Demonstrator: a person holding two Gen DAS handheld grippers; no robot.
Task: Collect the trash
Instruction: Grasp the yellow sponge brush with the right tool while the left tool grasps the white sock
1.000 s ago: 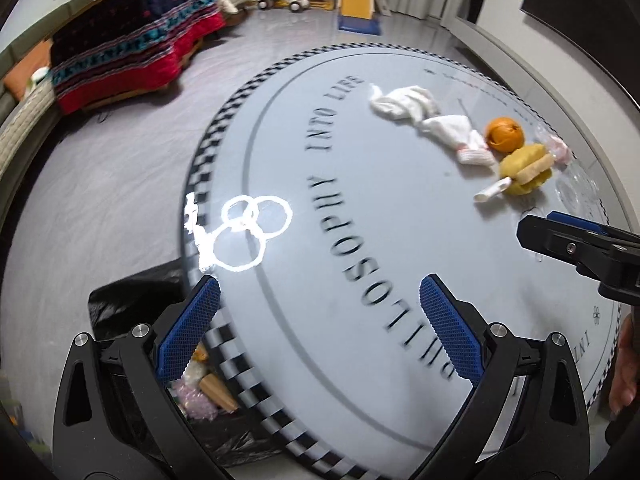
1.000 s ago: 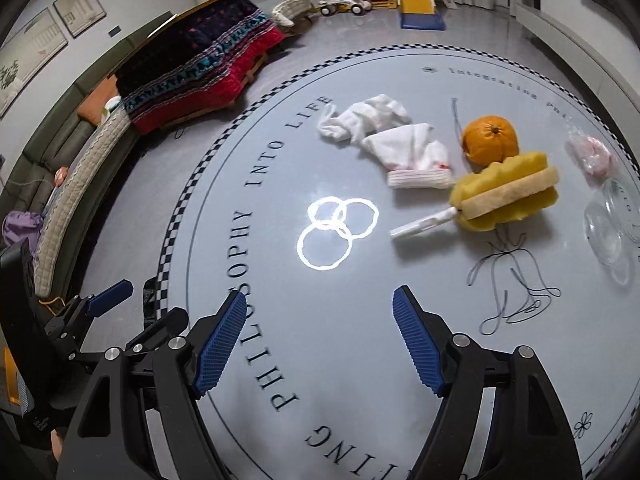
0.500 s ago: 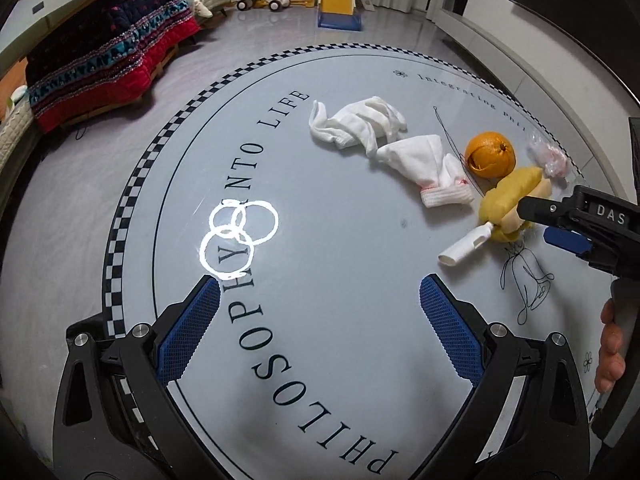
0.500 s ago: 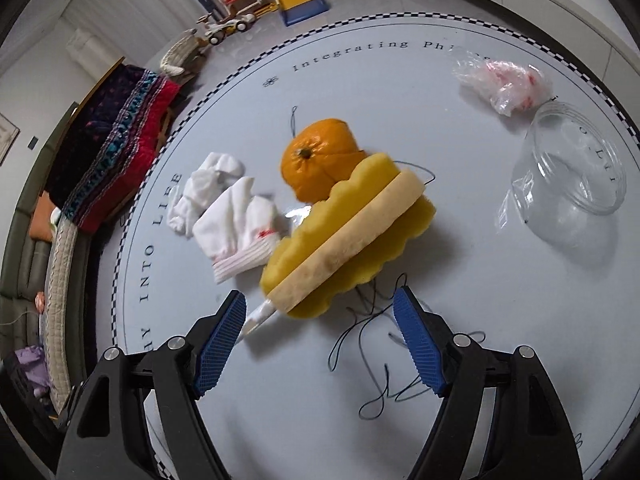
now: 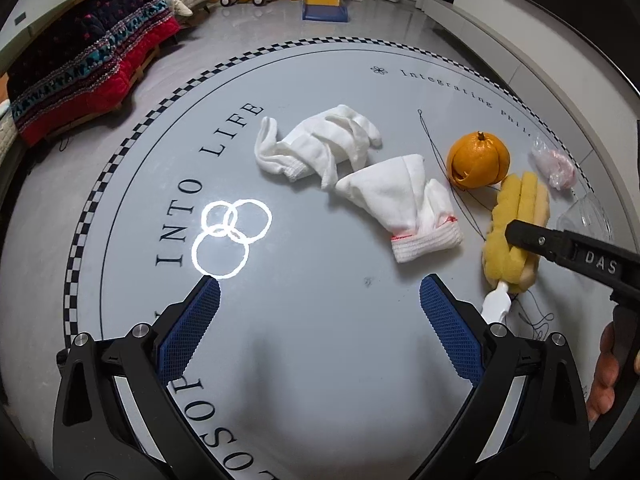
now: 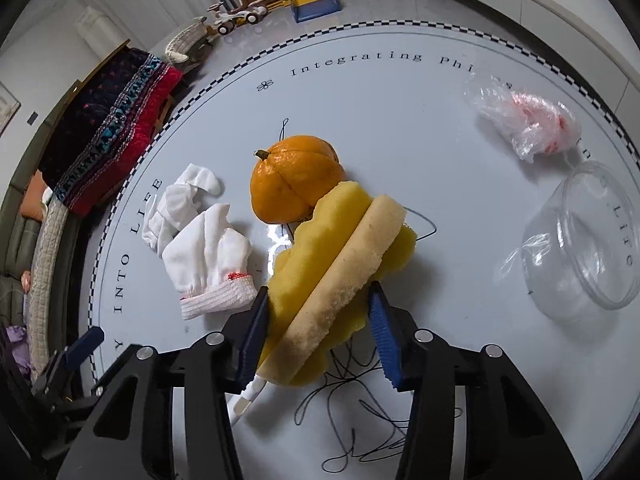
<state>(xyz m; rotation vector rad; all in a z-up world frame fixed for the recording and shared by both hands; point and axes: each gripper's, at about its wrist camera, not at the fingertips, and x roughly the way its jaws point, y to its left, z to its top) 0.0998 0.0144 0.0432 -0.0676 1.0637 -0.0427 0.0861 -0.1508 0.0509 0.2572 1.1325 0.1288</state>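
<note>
Count on tabletop [image 5: 320,340]: two white gloves [image 5: 320,146] [image 5: 404,204], one orange [image 5: 478,160], one sponge brush [image 6: 340,268], one plastic bag [image 6: 528,124], one clear cup [image 6: 588,240], one thread [image 6: 360,432].

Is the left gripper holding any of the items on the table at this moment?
No, the left gripper is open over bare table, with nothing between its fingers.

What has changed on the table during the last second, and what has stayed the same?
The right gripper moved forward and closed around the yellow sponge brush; whether it grips firmly yet is unclear. The left gripper swung from the table edge toward the white gloves, open and empty. The orange peel and gloves stayed put.
</note>
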